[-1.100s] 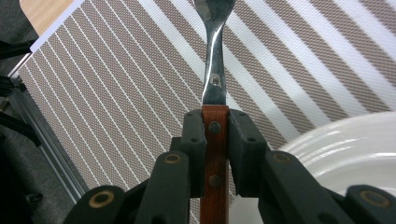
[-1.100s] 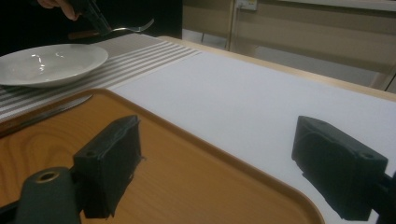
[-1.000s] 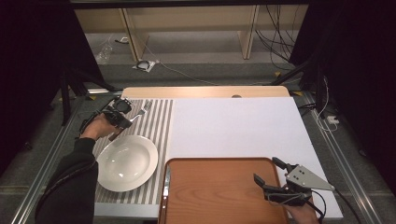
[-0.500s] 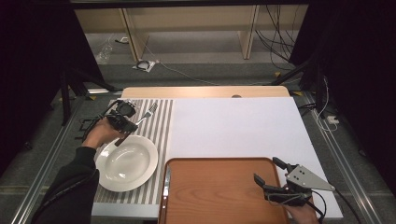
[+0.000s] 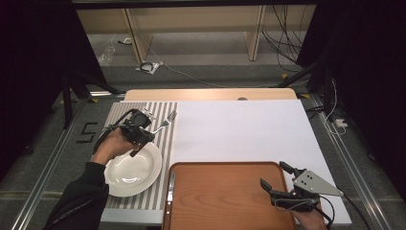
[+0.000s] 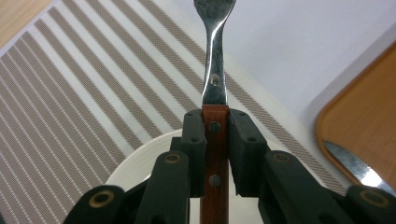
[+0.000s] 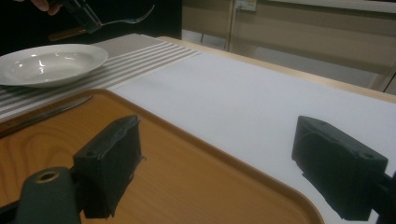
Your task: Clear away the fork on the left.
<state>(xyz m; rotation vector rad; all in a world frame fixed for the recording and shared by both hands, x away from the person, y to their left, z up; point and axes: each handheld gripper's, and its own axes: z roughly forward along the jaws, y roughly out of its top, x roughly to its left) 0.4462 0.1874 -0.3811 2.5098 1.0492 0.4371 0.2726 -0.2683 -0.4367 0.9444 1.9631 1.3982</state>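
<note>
- Left hand (image 5: 111,143) at the table's left side, wrapped around the left gripper (image 5: 143,128) above the far edge of the plate.
- Left gripper (image 6: 215,135) clamped tight on the fork (image 6: 214,70) by its wooden handle; metal neck and tines projecting beyond the jaws, out over the striped placemat (image 6: 70,93).
- Fork (image 5: 166,120) raised clear of the table, tines toward the far right, over the placemat's right stripes.
- Striped placemat (image 5: 115,115) on the left part of the table, white plate (image 5: 139,172) resting on its near half, nothing on the plate.
- Knife (image 5: 170,189) along the left rim of the wooden tray (image 5: 225,196), blade pointing far; blade tip also at the lower right of the left gripper view (image 6: 359,165).
- White sheet (image 5: 239,129) covering the table's centre and right, tray lying on its near part.
- Right gripper (image 5: 282,181) at the near right corner of the tray, jaws spread wide with nothing between them.
- Right gripper (image 7: 217,161) low above the tray's surface (image 7: 177,186), plate (image 7: 46,63) and raised fork (image 7: 126,19) farther off at upper left.
</note>
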